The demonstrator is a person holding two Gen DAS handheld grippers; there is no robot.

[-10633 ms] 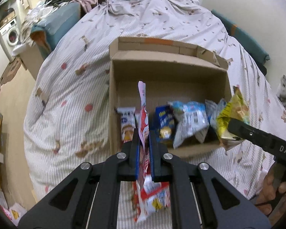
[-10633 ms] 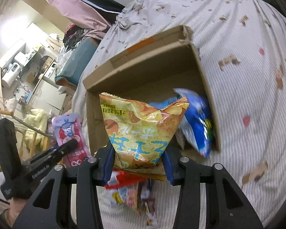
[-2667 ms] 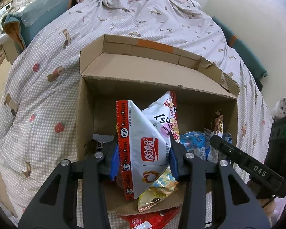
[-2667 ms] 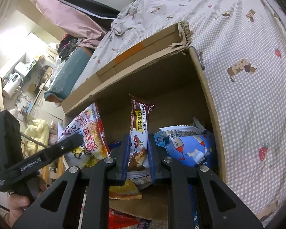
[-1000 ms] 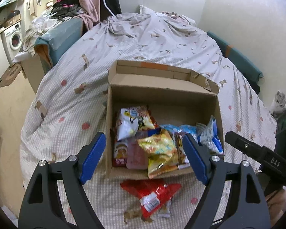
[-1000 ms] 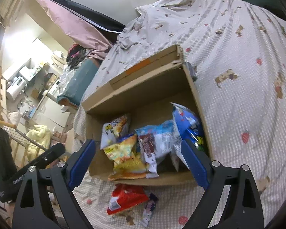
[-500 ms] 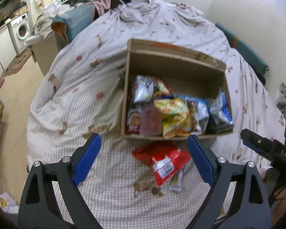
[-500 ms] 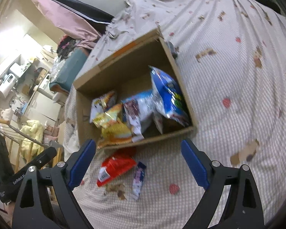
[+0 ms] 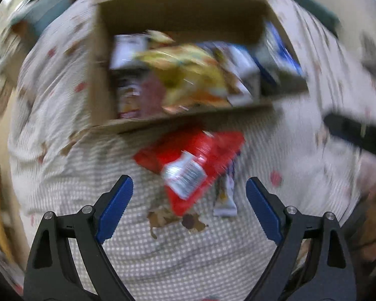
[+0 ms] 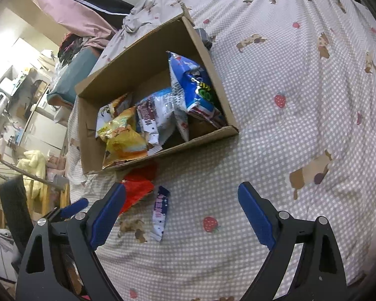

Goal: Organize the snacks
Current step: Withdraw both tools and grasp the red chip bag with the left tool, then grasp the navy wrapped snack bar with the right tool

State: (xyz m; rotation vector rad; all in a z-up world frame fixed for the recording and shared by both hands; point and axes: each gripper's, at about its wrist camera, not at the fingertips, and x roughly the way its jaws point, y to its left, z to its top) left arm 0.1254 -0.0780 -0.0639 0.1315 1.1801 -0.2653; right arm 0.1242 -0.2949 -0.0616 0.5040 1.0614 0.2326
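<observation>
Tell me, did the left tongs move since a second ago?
Yes. The left tongs dropped down toward the red snack bag, away from the cardboard box, which has slid up the left wrist view.

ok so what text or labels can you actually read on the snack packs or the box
No text can be read for certain.
red packet: white printed label, blurred.
small bar: pink characters, too small.
blue bag: green and yellow lettering, crumpled, illegible.
yellow bag: print too small.
cardboard box: no print visible.
</observation>
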